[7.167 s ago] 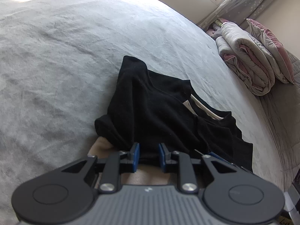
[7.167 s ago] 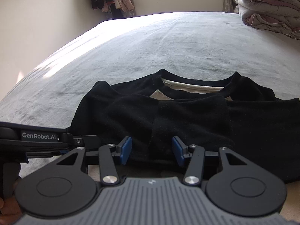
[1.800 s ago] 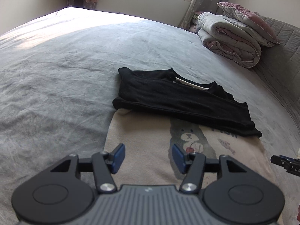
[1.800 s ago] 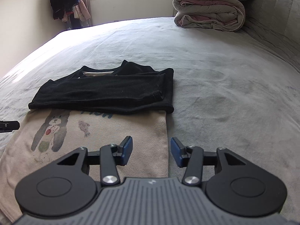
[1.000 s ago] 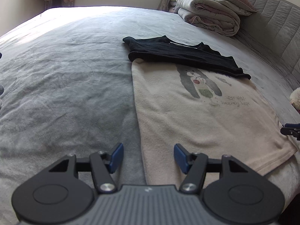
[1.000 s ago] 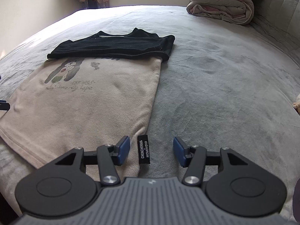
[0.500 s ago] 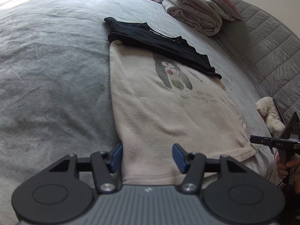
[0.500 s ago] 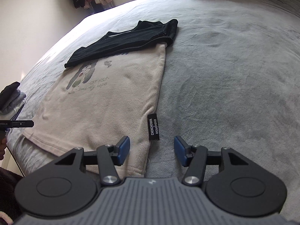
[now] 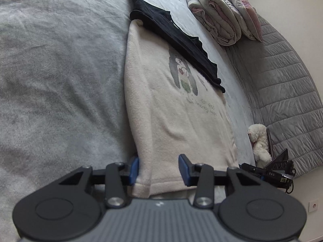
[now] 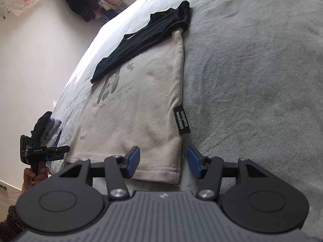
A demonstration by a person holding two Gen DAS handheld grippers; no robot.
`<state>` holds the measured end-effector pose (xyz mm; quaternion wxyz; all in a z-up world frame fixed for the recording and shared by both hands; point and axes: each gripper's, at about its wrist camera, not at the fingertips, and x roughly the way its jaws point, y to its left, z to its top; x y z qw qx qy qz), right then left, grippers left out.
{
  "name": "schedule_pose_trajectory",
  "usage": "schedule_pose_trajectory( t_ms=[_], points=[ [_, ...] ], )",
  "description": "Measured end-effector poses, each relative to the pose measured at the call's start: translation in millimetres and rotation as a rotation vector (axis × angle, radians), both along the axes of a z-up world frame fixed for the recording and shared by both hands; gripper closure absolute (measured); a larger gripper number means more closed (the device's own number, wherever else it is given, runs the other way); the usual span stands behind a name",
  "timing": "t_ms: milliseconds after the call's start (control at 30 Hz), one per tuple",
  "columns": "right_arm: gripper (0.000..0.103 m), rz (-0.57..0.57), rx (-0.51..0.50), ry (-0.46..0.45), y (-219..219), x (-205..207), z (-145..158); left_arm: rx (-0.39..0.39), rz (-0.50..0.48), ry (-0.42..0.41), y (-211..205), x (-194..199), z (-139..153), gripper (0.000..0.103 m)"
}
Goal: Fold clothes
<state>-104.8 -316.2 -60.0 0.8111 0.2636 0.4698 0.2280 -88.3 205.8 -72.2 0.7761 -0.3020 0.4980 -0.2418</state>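
A cream shirt (image 9: 173,117) with a dog print lies flat on the grey bed (image 9: 60,70), and a black folded layer (image 9: 175,40) lies across its far end. My left gripper (image 9: 159,170) straddles the near left corner of the hem. Its jaws are closing with the fabric between them, and the right pad (image 9: 184,169) still stands off the cloth. My right gripper (image 10: 164,163) is open around the near right hem corner of the shirt (image 10: 141,104), below the black side label (image 10: 182,120). Each gripper shows in the other's view: the right gripper (image 9: 268,173) and the left gripper (image 10: 46,153).
Rolled duvets and a pillow (image 9: 218,20) are stacked by the quilted headboard (image 9: 282,80). A white plush toy (image 9: 259,141) sits at the bed's edge. A small pile of dark and grey clothes (image 10: 46,125) lies at the other edge. A hand (image 10: 33,178) holds the left gripper.
Both grippers have rolled and come down onto the near hem, so each corner now lies between the jaws. The left jaws have narrowed; the right jaws keep their width.
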Motion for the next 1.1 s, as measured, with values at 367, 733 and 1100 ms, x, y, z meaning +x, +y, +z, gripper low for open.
schedule_pose_trajectory(
  t_ms=[367,733,1100],
  points=[
    [0.047,0.003,0.016,0.002,4,4,-2,-0.039,-0.032,0.014,-11,1,-3,0.062],
    [0.079,-0.028,0.018,0.034,9,11,-5,-0.041,-0.009,0.058,-10,3,-9,0.092],
    [0.091,-0.059,0.067,-0.030,16,15,15,-0.156,0.084,-0.001,-1,7,6,0.094]
  ],
)
